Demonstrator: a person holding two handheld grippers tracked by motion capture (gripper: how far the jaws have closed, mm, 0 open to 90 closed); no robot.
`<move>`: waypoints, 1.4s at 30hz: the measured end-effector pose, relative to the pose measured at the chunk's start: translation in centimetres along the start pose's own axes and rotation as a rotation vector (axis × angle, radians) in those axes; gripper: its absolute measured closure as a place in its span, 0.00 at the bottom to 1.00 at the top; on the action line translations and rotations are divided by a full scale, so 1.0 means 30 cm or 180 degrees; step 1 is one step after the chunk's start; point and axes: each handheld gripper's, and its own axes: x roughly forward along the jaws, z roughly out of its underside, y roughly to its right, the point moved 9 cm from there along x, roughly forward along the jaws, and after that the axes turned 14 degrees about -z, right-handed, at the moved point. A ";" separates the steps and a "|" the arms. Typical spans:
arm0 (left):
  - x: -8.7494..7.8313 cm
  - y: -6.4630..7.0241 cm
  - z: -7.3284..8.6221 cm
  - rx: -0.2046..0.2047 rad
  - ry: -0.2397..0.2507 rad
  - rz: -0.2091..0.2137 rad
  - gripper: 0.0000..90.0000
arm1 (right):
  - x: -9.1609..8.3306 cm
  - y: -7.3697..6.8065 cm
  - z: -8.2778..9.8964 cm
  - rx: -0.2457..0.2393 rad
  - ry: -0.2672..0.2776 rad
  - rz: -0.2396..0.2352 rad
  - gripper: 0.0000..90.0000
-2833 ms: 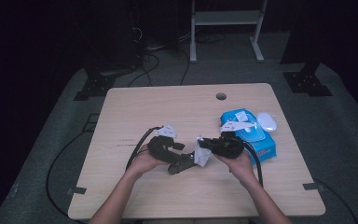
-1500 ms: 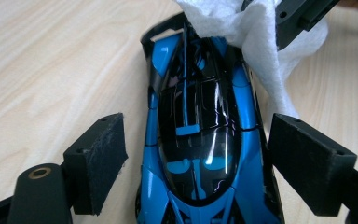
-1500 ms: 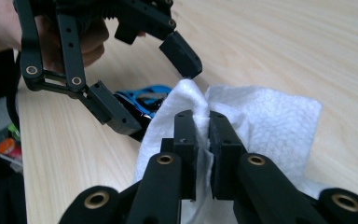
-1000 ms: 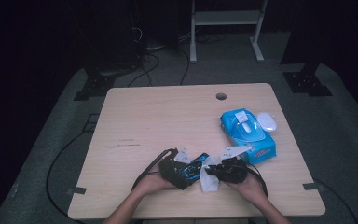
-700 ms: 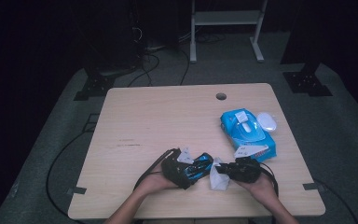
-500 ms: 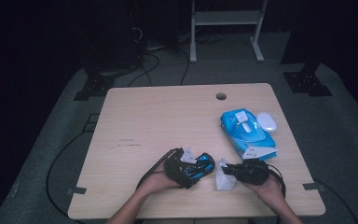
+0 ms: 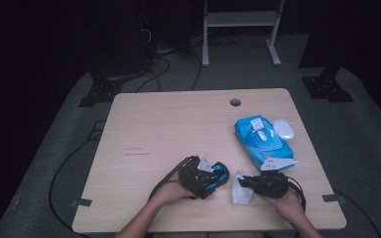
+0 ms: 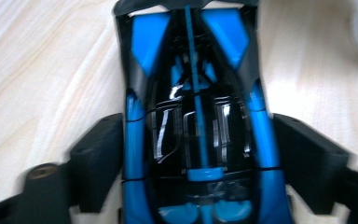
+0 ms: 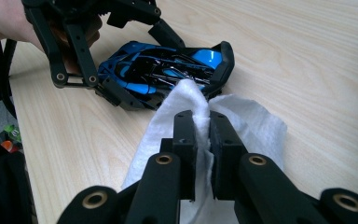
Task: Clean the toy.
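Pale wood-grain laminate is covering the bench, which is standing on grey carpet among black cables. Near its front edge, the left tongs are clamping a glossy blue-and-black toy car by its sides, jaws pressing each flank. The right tongs are pinching a soft, crumpled white wipe between closed jaws, its top touching the car's end. Both hands are lying low, forearms coming from the near edge. Farther right, a blue wipe pack is lying beside a white oval mouse; its print is unreadable.
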 end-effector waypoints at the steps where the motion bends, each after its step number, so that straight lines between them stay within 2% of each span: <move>1: -0.001 0.000 0.002 -0.0022 -0.0027 0.0014 0.27 | -0.001 0.000 0.000 0.0001 0.0004 -0.0001 0.91; 6: -0.005 -0.004 0.005 -0.0024 -0.0028 -0.0003 0.28 | -0.004 0.002 -0.002 0.0008 0.0027 -0.0011 0.91; 9: -0.007 -0.008 0.007 -0.0040 -0.0021 0.0062 0.29 | -0.006 0.001 -0.003 0.0018 0.0041 -0.0010 0.91; 14: -0.011 -0.013 0.010 0.0002 -0.0034 0.0080 0.29 | -0.007 0.001 -0.008 0.0027 0.0061 -0.0012 0.91; 19: -0.018 -0.026 0.003 -0.0071 0.0062 0.0101 0.29 | -0.004 0.002 -0.011 0.0023 0.0065 -0.0012 0.91; 21: -0.024 -0.032 -0.001 -0.0049 0.0071 0.0100 0.30 | -0.004 0.002 -0.011 0.0026 0.0064 -0.0011 0.91; 24: -0.031 -0.044 -0.009 0.0020 0.0069 0.0065 0.30 | -0.005 0.003 -0.011 0.0034 0.0071 -0.0010 0.91; 27: -0.036 -0.059 -0.024 0.0000 0.0116 -0.0011 0.30 | -0.007 0.002 -0.013 0.0044 0.0082 -0.0015 0.91; 29: -0.031 -0.073 -0.024 0.0011 0.0086 -0.0061 0.30 | -0.008 0.004 -0.014 0.0044 0.0086 -0.0004 0.91; 31: -0.023 -0.088 -0.019 0.0082 0.0025 -0.0102 0.30 | -0.008 0.006 -0.015 0.0042 0.0090 0.0000 0.91; 42: 0.019 -0.145 -0.044 0.0101 0.0009 -0.0208 0.30 | -0.017 0.037 -0.018 0.0047 0.0083 0.0165 0.91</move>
